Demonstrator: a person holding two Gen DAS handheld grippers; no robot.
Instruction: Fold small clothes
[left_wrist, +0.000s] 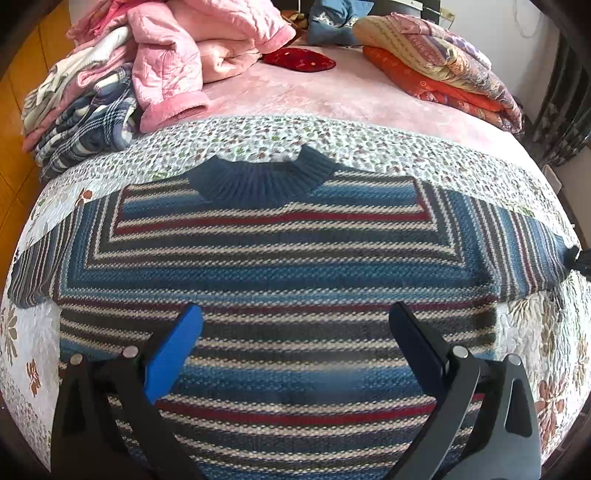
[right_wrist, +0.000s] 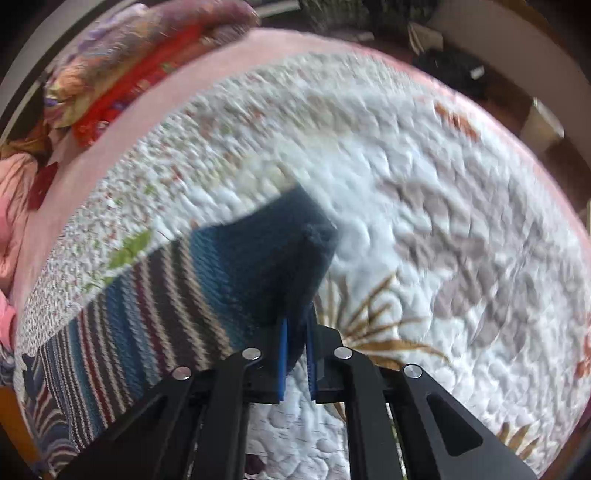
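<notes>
Right gripper (right_wrist: 295, 354) tight on striped sweater (left_wrist: 273, 266) cuff, left gripper (left_wrist: 295, 325) wide above it

Your left hand-held gripper (left_wrist: 295, 325) has matt black plastic arms with triangular cut-outs, round silver pivot pins at the joints, and flat fingers (left_wrist: 177, 350) faced with bright blue pads. Your right hand-held gripper (right_wrist: 297, 354) is built the same: black linkages, four silver pins, ribbed blue pads (right_wrist: 283, 362).
</notes>
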